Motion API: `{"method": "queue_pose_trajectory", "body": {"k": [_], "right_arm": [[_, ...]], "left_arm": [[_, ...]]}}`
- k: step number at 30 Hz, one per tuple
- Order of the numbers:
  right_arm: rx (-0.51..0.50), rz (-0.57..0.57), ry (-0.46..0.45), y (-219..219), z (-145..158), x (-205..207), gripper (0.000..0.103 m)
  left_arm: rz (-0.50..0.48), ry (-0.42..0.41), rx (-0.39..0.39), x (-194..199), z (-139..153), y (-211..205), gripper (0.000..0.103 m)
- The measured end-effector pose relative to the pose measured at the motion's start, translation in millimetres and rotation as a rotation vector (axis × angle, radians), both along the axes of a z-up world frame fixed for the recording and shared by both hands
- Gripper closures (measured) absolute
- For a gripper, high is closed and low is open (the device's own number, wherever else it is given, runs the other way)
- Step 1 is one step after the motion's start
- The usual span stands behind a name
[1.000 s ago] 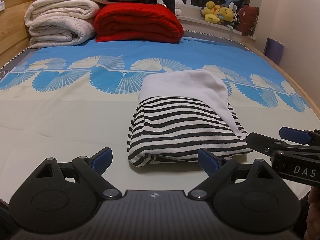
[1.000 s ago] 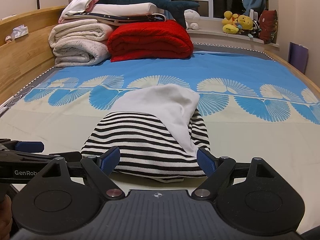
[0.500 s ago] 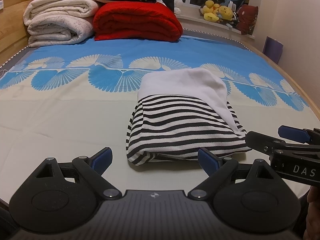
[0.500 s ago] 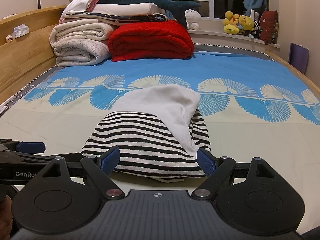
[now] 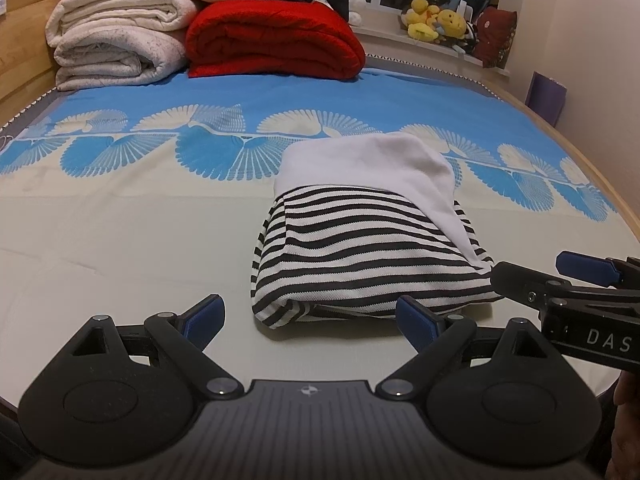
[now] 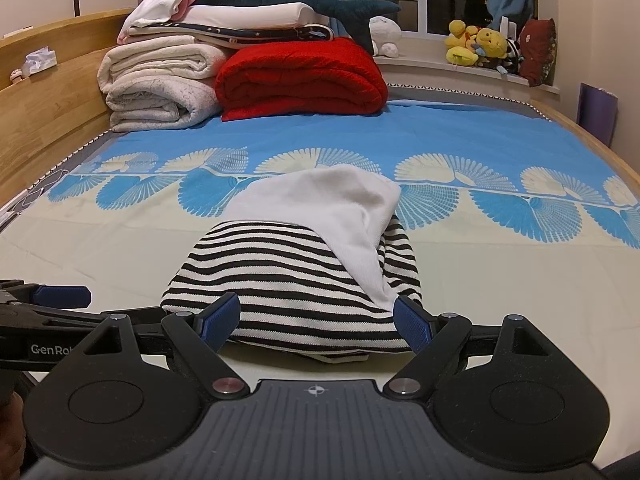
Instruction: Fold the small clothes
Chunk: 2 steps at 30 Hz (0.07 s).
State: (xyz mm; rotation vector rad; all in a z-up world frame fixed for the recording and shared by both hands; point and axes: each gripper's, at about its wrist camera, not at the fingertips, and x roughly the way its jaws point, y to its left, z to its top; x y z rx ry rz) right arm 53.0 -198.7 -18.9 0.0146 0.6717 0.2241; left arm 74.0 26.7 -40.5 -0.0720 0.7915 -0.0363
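A folded garment with black-and-white stripes (image 5: 360,256) (image 6: 288,280) and a white upper part lies flat on the bed sheet, near its front edge. My left gripper (image 5: 310,318) is open and hovers just short of the fold's near edge, nothing between its fingers. My right gripper (image 6: 318,318) is also open, its blue pads on either side of the garment's near edge, low and close to it; contact cannot be told. In the left wrist view the right gripper (image 5: 560,284) shows at the right edge, and the right wrist view has the left gripper (image 6: 52,308) at its left edge.
At the head of the bed are a folded red blanket (image 6: 300,76), rolled white quilts (image 6: 160,88) and a stack with a plush shark (image 6: 300,0). Plush toys (image 6: 480,46) sit on the windowsill. A wooden frame (image 6: 48,112) runs along the left.
Both grippers have shifted only slightly; the garment looks a little closer and lower in both views. Their jaws stay open and the fold has not moved.
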Motion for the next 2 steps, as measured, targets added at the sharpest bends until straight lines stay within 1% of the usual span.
{"method": "queue_pose_trajectory", "body": {"k": [2], "right_arm": [[0.000,0.000,0.000,0.1,0.0,0.0,0.018]], "left_arm": [[0.004,0.001,-0.001,0.5,-0.6,0.2,0.008]]}}
